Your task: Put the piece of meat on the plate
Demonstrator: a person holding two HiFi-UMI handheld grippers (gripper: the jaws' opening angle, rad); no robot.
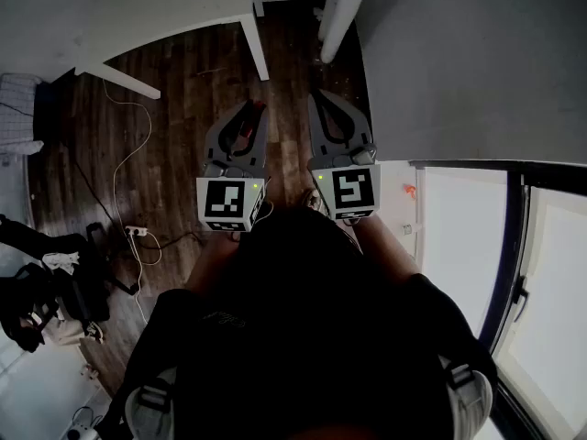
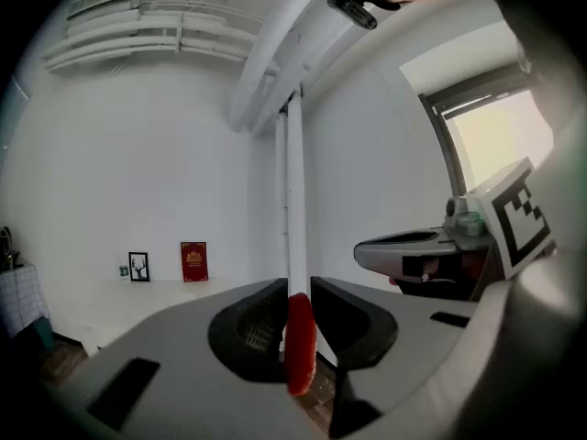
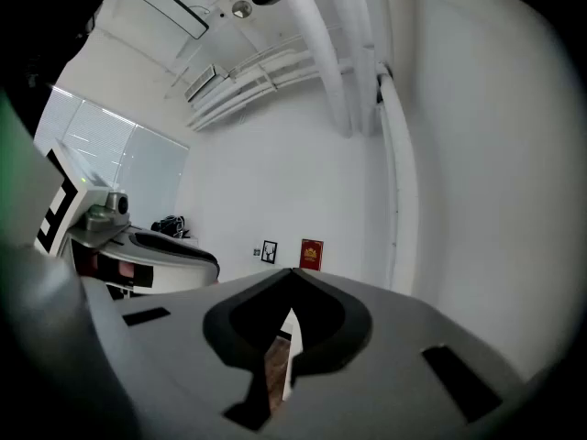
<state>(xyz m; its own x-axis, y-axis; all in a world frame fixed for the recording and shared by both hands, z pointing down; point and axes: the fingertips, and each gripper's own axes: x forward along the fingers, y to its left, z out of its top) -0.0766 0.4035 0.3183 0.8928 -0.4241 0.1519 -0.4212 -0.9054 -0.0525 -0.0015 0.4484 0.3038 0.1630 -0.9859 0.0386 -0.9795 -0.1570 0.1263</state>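
Note:
A thin red piece of meat (image 2: 300, 342) stands on edge between the jaws of my left gripper (image 2: 295, 287), which is shut on it and held nearly level in the air. In the head view the left gripper (image 1: 251, 108) and the right gripper (image 1: 319, 95) point forward side by side over the dark wooden floor. My right gripper (image 3: 292, 275) is shut with nothing in it. No plate is in any view.
A white table (image 1: 165, 12) with slanted legs stands ahead to the left. A white pipe (image 1: 341, 12) runs along the wall. Cables and a power strip (image 1: 136, 232) lie on the floor at left. A window (image 1: 459, 246) is at right.

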